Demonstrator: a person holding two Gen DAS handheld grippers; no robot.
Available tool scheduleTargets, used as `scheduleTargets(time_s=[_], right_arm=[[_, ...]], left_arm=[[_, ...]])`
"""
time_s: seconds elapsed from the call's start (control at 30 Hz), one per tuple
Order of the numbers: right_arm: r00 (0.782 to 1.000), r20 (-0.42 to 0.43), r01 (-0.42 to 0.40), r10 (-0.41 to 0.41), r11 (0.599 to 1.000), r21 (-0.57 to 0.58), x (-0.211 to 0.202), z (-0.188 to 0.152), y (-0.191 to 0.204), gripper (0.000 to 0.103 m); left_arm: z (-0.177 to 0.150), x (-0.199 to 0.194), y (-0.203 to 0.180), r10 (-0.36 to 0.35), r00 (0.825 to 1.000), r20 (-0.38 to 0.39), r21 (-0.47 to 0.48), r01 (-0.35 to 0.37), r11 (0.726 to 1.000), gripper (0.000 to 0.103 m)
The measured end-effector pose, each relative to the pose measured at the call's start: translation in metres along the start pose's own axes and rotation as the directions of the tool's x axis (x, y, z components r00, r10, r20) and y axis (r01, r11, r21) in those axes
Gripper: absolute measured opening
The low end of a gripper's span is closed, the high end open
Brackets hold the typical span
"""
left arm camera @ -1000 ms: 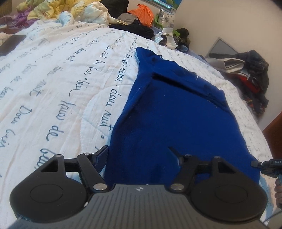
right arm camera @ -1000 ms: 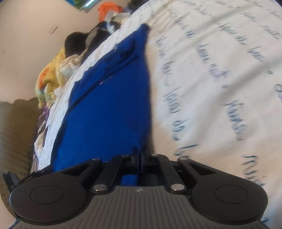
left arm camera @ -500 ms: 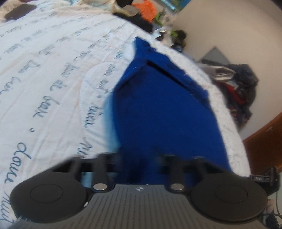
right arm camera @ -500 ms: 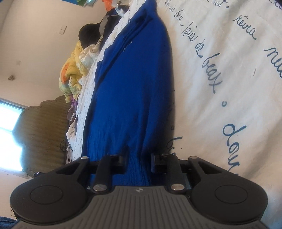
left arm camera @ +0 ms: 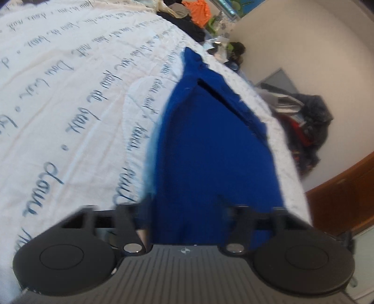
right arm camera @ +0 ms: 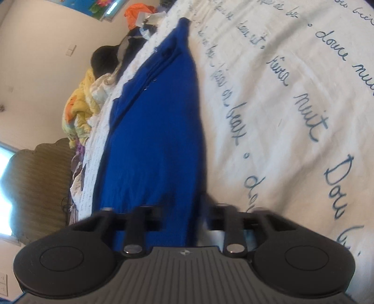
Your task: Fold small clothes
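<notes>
- I take the blue garment [left arm camera: 210, 145] as my landmark: it lies lengthwise on the white quilt printed with script [left arm camera: 70, 98], its near hem at my two tools and its far end bunched toward the clutter at the edge of the bed.
- My left gripper [left arm camera: 184, 210] sits at the near hem with its fingers spread apart; blue cloth fills the gap between them, but nothing is pinched.
- A second ago those fingers were just as wide with the tool over the hem's left corner; now it is further in over the cloth.
- My right gripper [right arm camera: 180, 210] is also at the near hem, toward the quilt-side edge of the garment [right arm camera: 152, 131]. Its fingers are released, with cloth lying between them.
- That is the real change: a second ago these fingers were closed tight together at the hem; half a second ago they were parting; now they stand wide.
- Both views are blurred by motion, so I cannot tell whether either tool touches the cloth.
- My reading: the hem has been let go and neither tool holds the garment. A folded flap already runs along the garment's wall-side edge.
- Next I would need a fresh grip on the hem before any fold toward the far end.
- Beyond the garment's far end I see an orange item [left arm camera: 196, 10] among dark clothes.
</notes>
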State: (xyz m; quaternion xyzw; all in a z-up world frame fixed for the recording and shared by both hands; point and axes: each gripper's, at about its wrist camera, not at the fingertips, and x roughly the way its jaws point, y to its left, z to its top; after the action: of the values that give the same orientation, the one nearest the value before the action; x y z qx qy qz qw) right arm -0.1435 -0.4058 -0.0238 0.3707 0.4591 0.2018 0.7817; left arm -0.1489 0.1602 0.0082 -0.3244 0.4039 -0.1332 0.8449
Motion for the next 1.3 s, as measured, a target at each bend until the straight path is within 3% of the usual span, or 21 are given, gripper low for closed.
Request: scheduleTargets(time_s=[0.03,0.13,0.2,0.23,0.27,0.3,0.33,0.37,0.4,0.43,0.47,0.57,0.73,0.8,0.93,1.07,1.17,1.3], right_arm=[[1.0,-0.006,-0.021,0.021,1.0,-0.012,0.0,-0.004,0.004,0.065],[0.997,-0.059,-0.048,0.046,0.998,-0.029,0.007,-0.011,0.014,0.067],[0.996,-0.074,-0.058,0.056,0.998,-0.03,0.013,-0.015,0.019,0.067],[0.996,-0.073,-0.06,0.058,0.998,-0.032,0.015,-0.016,0.021,0.066],[0.996,-0.071,-0.056,0.053,0.998,-0.038,0.015,-0.017,0.023,0.054],[0.996,-0.082,-0.037,0.034,0.998,-0.042,0.019,-0.016,0.024,0.04],[0.995,-0.103,-0.004,-0.001,0.999,-0.049,0.023,-0.017,0.024,0.011],[0.993,-0.113,0.014,-0.02,0.998,-0.053,0.026,-0.019,0.024,0.007],[0.994,-0.111,0.002,-0.006,0.999,-0.043,0.026,-0.019,0.023,0.007],[0.994,-0.11,-0.002,-0.002,0.999,-0.035,0.025,-0.018,0.022,0.006],[0.994,-0.107,0.001,-0.004,1.0,-0.031,0.024,-0.019,0.022,0.006],[0.995,-0.097,-0.012,0.009,1.0,-0.028,0.024,-0.02,0.026,0.006],[0.988,-0.013,-0.152,0.152,0.988,-0.031,0.015,0.001,0.046,0.006],[0.975,0.04,-0.218,0.22,0.974,-0.055,0.011,0.023,0.06,0.006],[0.923,0.141,-0.346,0.358,0.933,-0.103,0.017,0.092,0.08,0.006],[0.899,0.227,-0.36,0.374,0.927,-0.102,0.05,0.187,0.081,0.006],[0.903,0.267,-0.339,0.337,0.94,-0.04,0.092,0.259,0.068,0.006],[0.937,0.29,-0.225,0.193,0.971,0.08,0.162,0.33,0.038,0.009]], left_arm=[[-0.002,0.001,-0.003,-0.003,1.0,0.003,0.005,0.003,1.0,0.091],[-0.006,0.007,-0.018,0.039,0.999,0.014,0.086,-0.041,0.996,0.086],[-0.007,0.011,-0.025,0.083,0.996,0.017,0.133,-0.085,0.987,0.07],[-0.006,0.012,-0.026,0.106,0.994,0.015,0.154,-0.107,0.982,0.056],[-0.005,0.013,-0.026,0.123,0.992,0.011,0.165,-0.123,0.979,0.042],[-0.004,0.014,-0.025,0.135,0.991,0.003,0.169,-0.134,0.976,0.035],[-0.003,0.014,-0.023,0.147,0.989,-0.003,0.171,-0.144,0.975,0.026],[-0.001,0.013,-0.021,0.15,0.989,-0.009,0.169,-0.147,0.975,0.022],[0.0,0.012,-0.018,0.157,0.987,-0.014,0.163,-0.153,0.975,0.018],[0.001,0.012,-0.017,0.171,0.985,-0.015,0.159,-0.167,0.973,0.005],[0.002,0.012,-0.016,0.186,0.982,-0.016,0.158,-0.181,0.971,0.002],[0.008,0.009,-0.015,0.161,0.987,-0.029,0.121,-0.157,0.98,0.002],[0.039,-0.002,-0.037,0.035,0.999,-0.004,0.088,-0.034,0.996,0.002],[0.066,-0.002,-0.049,-0.03,0.999,0.031,0.092,0.027,0.995,0.002],[0.141,0.024,-0.08,-0.126,0.985,0.115,0.125,0.111,0.986,0.002],[0.224,0.086,-0.101,-0.136,0.973,0.185,0.127,0.113,0.985,0.002],[0.275,0.147,-0.112,-0.078,0.974,0.213,0.141,0.049,0.989,0.002],[0.317,0.231,-0.109,0.033,0.972,0.233,0.19,-0.079,0.979,0.002]])
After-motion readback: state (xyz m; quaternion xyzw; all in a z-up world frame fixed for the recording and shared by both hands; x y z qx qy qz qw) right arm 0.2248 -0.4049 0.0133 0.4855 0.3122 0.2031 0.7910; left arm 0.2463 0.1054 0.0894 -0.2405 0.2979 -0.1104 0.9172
